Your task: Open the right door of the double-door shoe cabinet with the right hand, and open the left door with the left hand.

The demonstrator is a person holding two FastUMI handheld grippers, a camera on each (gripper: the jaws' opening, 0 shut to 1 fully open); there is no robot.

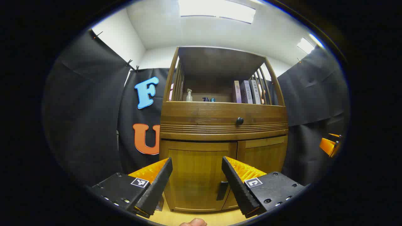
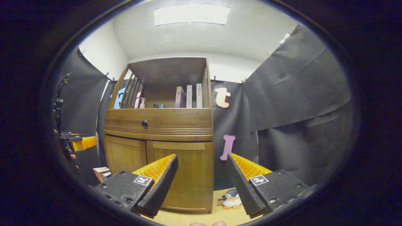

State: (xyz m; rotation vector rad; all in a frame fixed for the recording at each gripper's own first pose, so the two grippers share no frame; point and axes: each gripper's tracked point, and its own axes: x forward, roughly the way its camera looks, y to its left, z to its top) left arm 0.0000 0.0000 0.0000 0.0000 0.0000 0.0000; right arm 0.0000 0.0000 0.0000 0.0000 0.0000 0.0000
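A wooden shoe cabinet (image 1: 220, 125) stands ahead with both lower doors closed. In the left gripper view its left door (image 1: 196, 175) is straight in front and the right door (image 1: 263, 157) beside it; a dark handle (image 1: 222, 190) sits at the seam between them. My left gripper (image 1: 197, 160) is open, a short way in front of the left door, holding nothing. In the right gripper view the cabinet (image 2: 160, 125) is left of centre, with its right door (image 2: 188, 175) nearest. My right gripper (image 2: 202, 157) is open and empty, off the cabinet's right corner.
A drawer with a round knob (image 1: 240, 121) lies above the doors, and books and bottles stand on the open shelf (image 2: 188, 97). A penguin toy (image 2: 231, 198) sits on the floor right of the cabinet. Stacked books (image 2: 101, 172) lie at its left. Black cloth walls surround it.
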